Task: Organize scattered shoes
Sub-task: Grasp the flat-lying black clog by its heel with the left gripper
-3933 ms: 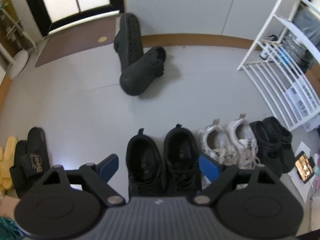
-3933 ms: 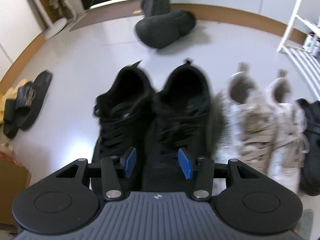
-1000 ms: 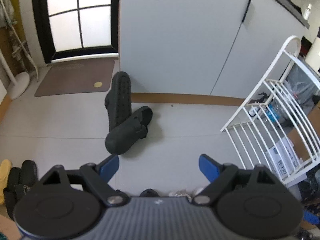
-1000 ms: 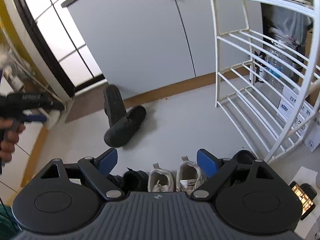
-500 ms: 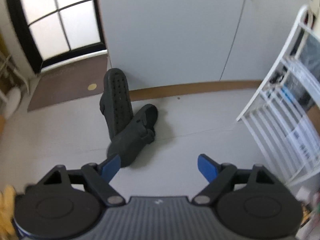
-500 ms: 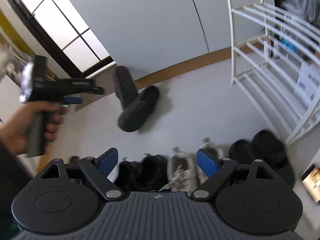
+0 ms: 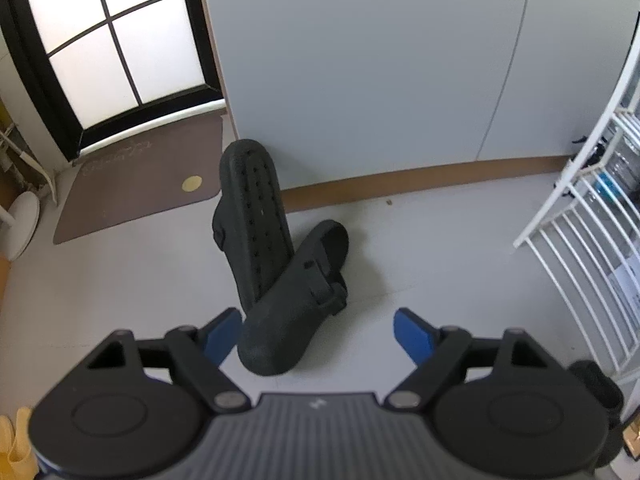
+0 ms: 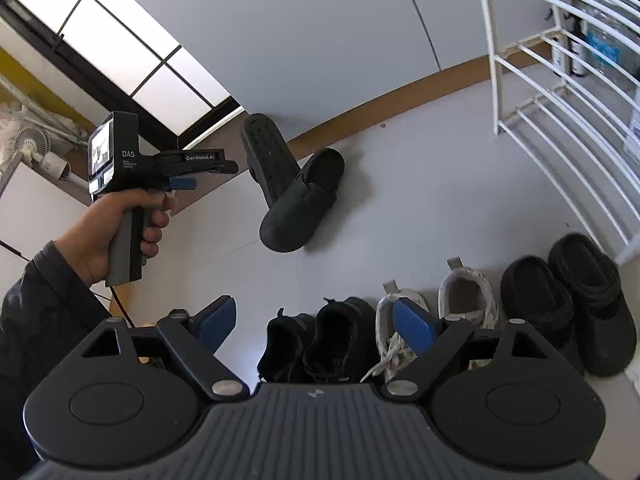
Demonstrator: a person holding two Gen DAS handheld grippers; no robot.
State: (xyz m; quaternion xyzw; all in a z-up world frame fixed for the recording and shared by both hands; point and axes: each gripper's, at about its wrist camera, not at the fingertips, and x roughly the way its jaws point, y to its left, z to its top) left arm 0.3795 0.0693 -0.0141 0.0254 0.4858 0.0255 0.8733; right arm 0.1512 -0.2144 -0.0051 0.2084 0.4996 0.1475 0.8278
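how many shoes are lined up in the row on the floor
6: two black sneakers on the left, two white sneakers in the middle, two black clogs on the right. More may hide behind the hand-held gripper.

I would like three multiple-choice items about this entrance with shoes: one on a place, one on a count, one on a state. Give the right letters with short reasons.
1. Where does the pair of dark clogs lie?
A. on the white rack
B. on the floor near the grey cabinet
C. on the brown mat

2. How many shoes stand in the row before the right gripper?
A. four
B. six
C. eight

3. How is the clog with its sole showing placed?
A. flat on its sole
B. tipped up against the other clog
C. held in a gripper

Answers: 1 B, it lies before the cabinet; 2 B, three pairs; 3 B, its holed sole faces out.
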